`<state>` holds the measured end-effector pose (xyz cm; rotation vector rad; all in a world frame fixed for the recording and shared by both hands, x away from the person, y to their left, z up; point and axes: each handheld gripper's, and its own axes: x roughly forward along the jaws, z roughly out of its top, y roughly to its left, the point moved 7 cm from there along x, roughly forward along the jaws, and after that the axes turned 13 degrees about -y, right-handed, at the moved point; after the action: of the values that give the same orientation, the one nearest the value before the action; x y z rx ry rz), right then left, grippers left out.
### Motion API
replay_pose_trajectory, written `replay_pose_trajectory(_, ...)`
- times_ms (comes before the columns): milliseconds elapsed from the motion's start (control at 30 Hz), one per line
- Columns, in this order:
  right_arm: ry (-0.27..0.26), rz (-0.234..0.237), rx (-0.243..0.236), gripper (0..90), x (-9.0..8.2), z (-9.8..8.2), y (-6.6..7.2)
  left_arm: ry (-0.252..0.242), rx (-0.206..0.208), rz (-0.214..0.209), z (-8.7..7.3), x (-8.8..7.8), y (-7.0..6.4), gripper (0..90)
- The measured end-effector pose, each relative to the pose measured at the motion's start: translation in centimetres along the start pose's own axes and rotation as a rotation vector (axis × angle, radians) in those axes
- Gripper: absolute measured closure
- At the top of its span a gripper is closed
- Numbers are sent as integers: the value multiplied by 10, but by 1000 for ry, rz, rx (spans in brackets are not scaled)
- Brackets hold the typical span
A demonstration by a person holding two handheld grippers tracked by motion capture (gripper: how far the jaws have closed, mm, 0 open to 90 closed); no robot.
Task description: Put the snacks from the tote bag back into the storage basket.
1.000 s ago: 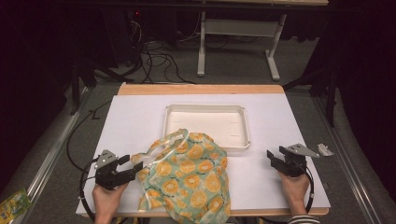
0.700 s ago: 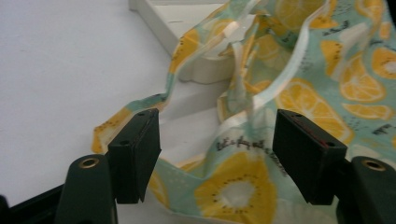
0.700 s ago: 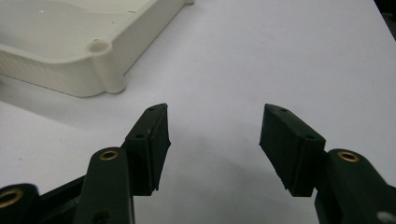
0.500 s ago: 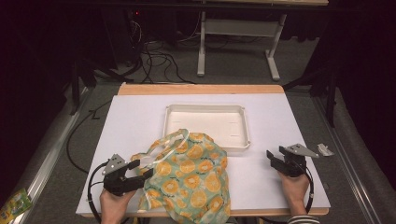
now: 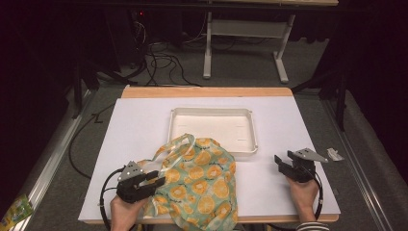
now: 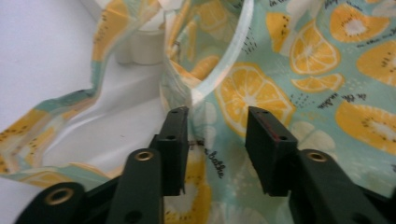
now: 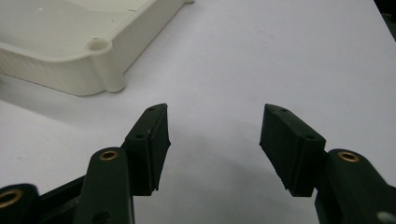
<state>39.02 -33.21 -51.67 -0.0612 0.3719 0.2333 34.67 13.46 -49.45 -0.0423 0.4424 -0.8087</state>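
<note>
Nearest me, my left hand-held gripper (image 5: 156, 181) sat at the bag's (image 5: 204, 192) left edge, low on the table (image 5: 134, 130). Its jaws had just been closing, with printed fabric lying between them beside the pale strap (image 6: 219, 70); in the left gripper view a gap still stood between the pads and the cloth, so I judged them apart, not yet clamped. I took this as the grasping step: the next move called for closing fully on that fold near the strap before any lift. To the right, my other hand-held gripper (image 5: 284, 161) hovered with jaws apart and nothing between them, well clear of the bag. Beyond, the white tray (image 5: 250, 115) touched the bag's far edge.
</note>
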Motion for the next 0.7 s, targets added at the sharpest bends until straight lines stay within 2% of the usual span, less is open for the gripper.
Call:
replay_pose_trajectory(67,0,1,-3,427,0,0,0,6,12,-8,-1,1,-2,682)
replay_pose_trajectory(167,-1,-1,2,424,0,0,0,15,54,-13,-3,2,-6,782)
replay_pose_trajectory(300,-1,0,1,423,0,0,0,4,71,-12,-2,1,-8,862)
replay_pose_trajectory(600,0,1,-2,423,0,0,0,-40,136,-15,6,-7,-21,900)
replay_pose_trajectory(700,-1,1,-2,423,0,0,0,-46,140,-23,8,-8,-24,900)
